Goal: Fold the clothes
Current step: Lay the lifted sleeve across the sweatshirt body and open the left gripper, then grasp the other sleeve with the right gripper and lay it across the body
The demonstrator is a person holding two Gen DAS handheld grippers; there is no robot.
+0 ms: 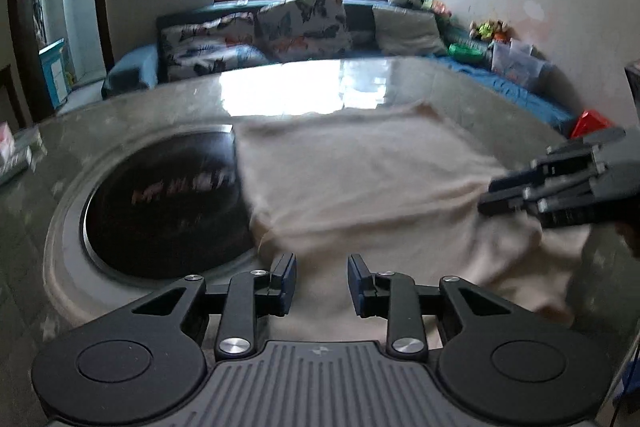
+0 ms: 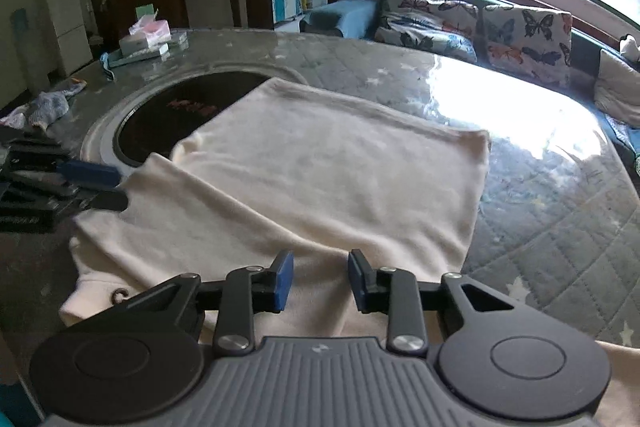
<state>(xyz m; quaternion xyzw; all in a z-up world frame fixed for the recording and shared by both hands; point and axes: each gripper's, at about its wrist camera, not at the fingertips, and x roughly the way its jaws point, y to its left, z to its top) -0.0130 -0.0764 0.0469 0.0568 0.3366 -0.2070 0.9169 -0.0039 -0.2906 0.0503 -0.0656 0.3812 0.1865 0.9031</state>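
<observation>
A cream garment point(image 1: 360, 179) lies partly folded on the table, its left edge over the black round cooktop point(image 1: 160, 203). In the right wrist view the cream garment point(image 2: 320, 179) has one layer folded over another. My left gripper point(image 1: 322, 281) is open and empty, just above the garment's near edge. My right gripper point(image 2: 320, 281) is open and empty over the garment's near part. The right gripper shows at the right of the left wrist view point(image 1: 520, 195); the left gripper shows at the left of the right wrist view point(image 2: 100, 183), beside the garment's corner.
The table point(image 2: 540, 227) has a quilted grey cover under glossy plastic. Tissue boxes point(image 2: 148, 35) and small cloths point(image 2: 48, 107) lie at its far left. A sofa with butterfly cushions point(image 2: 520, 31) stands behind the table. A red object point(image 1: 592, 123) sits at the right.
</observation>
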